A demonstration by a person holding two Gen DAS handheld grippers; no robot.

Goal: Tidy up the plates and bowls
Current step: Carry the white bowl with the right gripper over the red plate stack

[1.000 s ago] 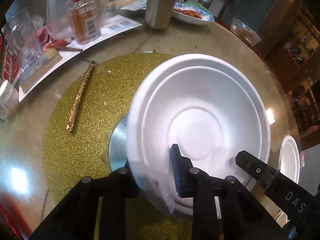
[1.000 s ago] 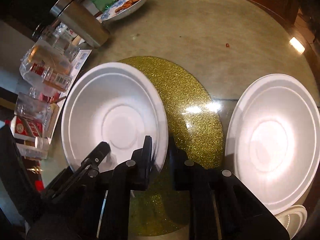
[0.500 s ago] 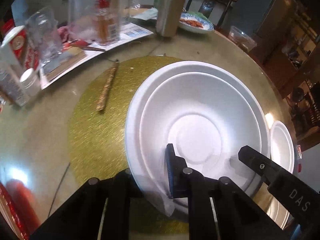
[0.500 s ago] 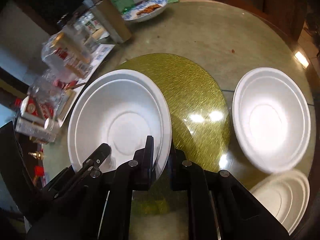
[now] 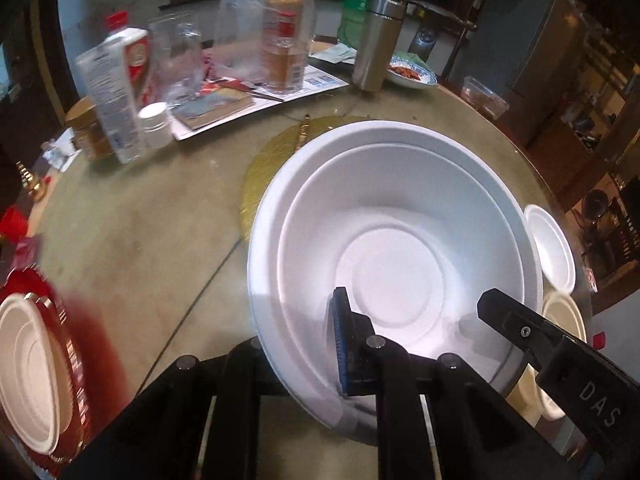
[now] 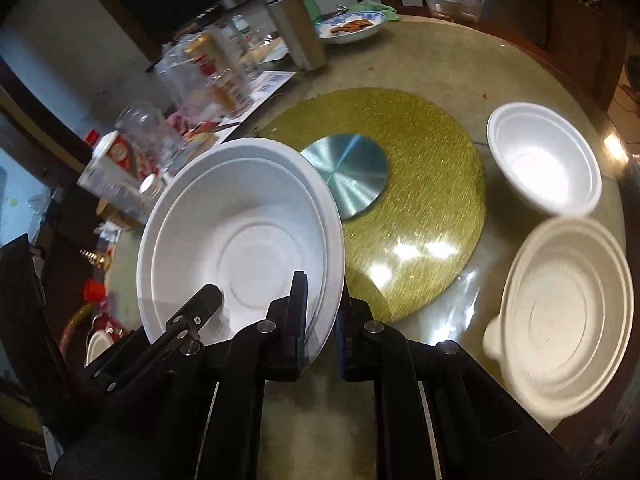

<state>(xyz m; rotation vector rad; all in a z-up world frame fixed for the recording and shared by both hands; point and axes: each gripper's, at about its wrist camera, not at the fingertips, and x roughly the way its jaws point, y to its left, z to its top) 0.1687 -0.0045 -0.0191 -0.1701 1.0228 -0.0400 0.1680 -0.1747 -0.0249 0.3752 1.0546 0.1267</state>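
Both tools [image 5: 316, 344] [image 6: 322, 340] clamp stacked bowls' [image 6: 240, 240] rim.

Two nested white foam bowls [image 5: 396, 240] tilted above the table; separate white bowl [image 6: 544, 168] and cream plate [image 6: 568, 316] resting apart.

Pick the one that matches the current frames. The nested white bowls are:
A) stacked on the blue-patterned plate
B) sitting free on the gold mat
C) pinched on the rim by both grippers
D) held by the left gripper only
C: the left gripper and the right gripper each clamp the rim of the nested white bowls, on opposite sides.
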